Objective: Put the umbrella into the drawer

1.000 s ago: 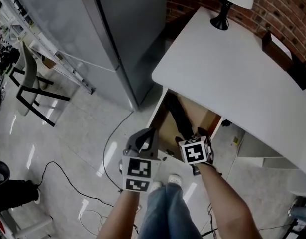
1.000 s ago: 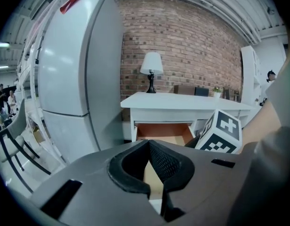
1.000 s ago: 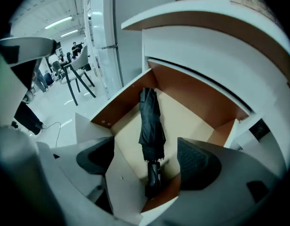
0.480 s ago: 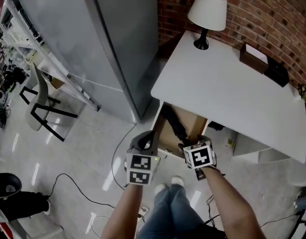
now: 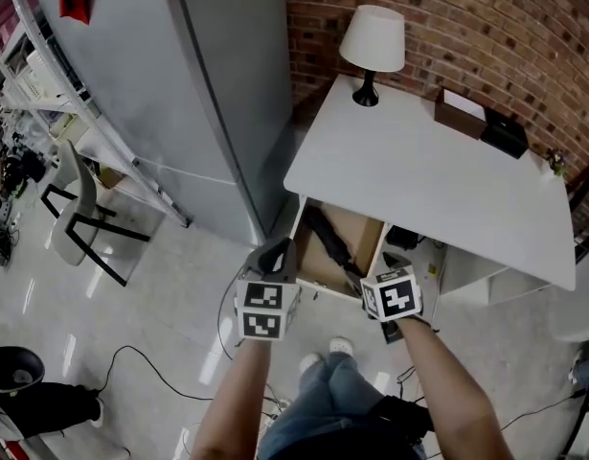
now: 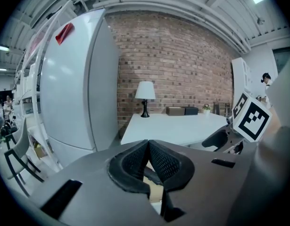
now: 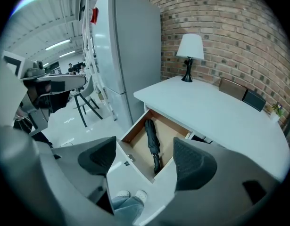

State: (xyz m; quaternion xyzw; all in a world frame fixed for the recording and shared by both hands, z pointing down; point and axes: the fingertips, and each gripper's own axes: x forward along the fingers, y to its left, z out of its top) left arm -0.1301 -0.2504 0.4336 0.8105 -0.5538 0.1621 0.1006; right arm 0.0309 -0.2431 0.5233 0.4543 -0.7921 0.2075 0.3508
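A folded black umbrella [image 5: 329, 241] [image 7: 152, 142] lies lengthwise inside the open wooden drawer [image 5: 373, 246] [image 7: 135, 131] under the white desk [image 5: 428, 180]. Both grippers hover in front of the drawer and above it, apart from the umbrella. My left gripper [image 5: 273, 257] [image 6: 148, 158] is shut, its pads meeting at the tips with nothing between them. My right gripper [image 7: 142, 157] stands open and empty, looking down on the drawer; in the head view its marker cube [image 5: 395, 295] sits at the drawer's right front corner.
A tall grey refrigerator [image 5: 179, 94] stands left of the desk. On the desk are a lamp [image 5: 373, 46], a brown box [image 5: 459, 113] and a black box [image 5: 505, 134], against a brick wall [image 5: 486, 17]. A chair [image 5: 74, 209] and cables [image 5: 141, 362] are on the floor.
Both grippers have risen up and away from the drawer, so more of the desk and room shows. The umbrella stays in the drawer.
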